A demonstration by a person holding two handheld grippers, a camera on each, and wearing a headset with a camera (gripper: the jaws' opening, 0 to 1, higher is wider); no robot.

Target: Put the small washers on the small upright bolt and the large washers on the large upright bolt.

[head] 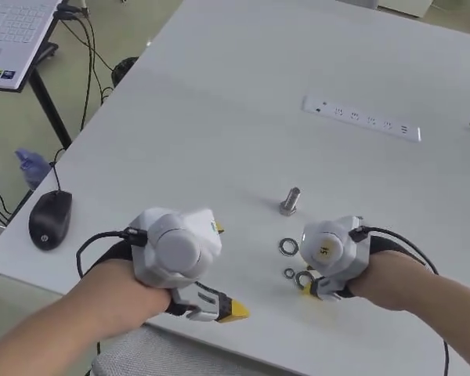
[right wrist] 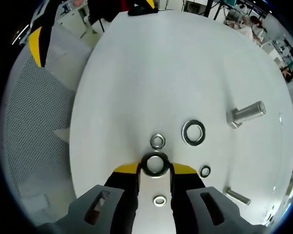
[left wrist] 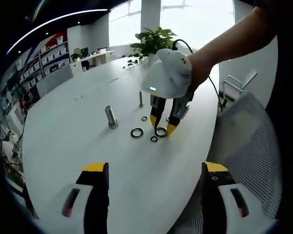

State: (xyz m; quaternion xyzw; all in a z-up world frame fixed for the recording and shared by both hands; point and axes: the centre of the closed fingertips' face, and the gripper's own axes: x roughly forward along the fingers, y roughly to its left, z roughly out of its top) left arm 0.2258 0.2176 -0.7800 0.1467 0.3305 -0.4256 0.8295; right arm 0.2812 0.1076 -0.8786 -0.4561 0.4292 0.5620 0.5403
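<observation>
pickup: right tool (right wrist: 155, 168) clamps a large washer (right wrist: 155, 156), left tool (left wrist: 155, 168) apart; next, lift onto large bolt (right wrist: 245, 114), 2 o'clock.

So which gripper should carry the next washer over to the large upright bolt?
Right. The right gripper has its jaws closed on a large washer on the table, close to the large upright bolt. The left gripper is open and empty, back by the table edge.
</observation>
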